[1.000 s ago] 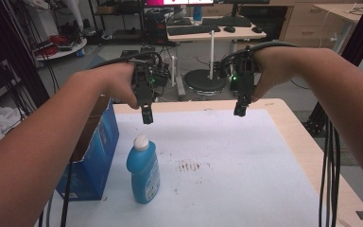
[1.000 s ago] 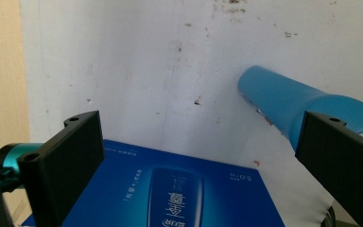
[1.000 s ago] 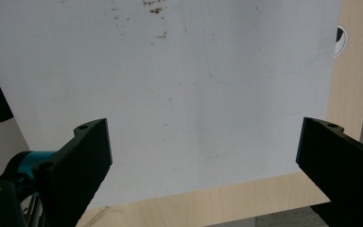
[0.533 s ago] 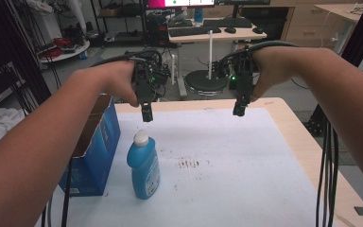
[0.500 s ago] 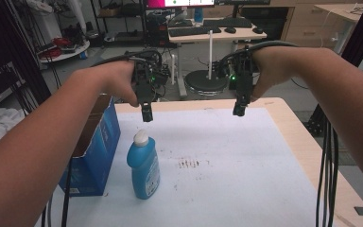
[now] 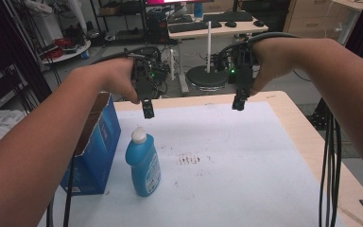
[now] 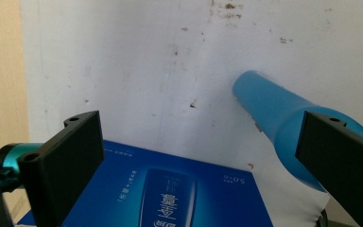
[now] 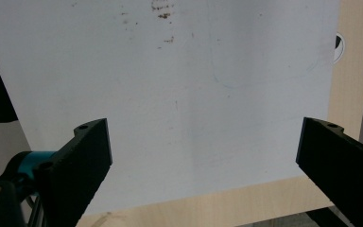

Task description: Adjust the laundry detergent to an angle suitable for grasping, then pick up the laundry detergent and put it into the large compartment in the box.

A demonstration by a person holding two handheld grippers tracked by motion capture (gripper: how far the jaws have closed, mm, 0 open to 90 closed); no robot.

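Standing nearest to the person in the high view, the blue plastic detergent bottle with a white cap point(image 6: 143, 163) was upright on the white sheet covering the wooden table point(image 6: 246, 156), just beside the open blue cardboard box point(image 6: 96, 146) at the left edge of the sheet. Farther away, the left gripper point(image 6: 148, 113) hung in the air above the bottle and the box, touching neither. The right gripper point(image 6: 237, 105) hung over the far edge of the sheet, well apart from both things.

From above, the jaws were too small to judge. The left gripper view showed its jaws wide apart and empty, with the bottle point(image 7: 283, 118) and the printed face of the box point(image 7: 170, 194) below them. The right gripper view showed also wide, empty jaws over bare sheet point(image 8: 194, 94), with the wooden rim point(image 8: 354, 71) on one side.

The middle and right part of the sheet, marked with some small brown stains point(image 6: 191, 159), lay free up to the wooden border.
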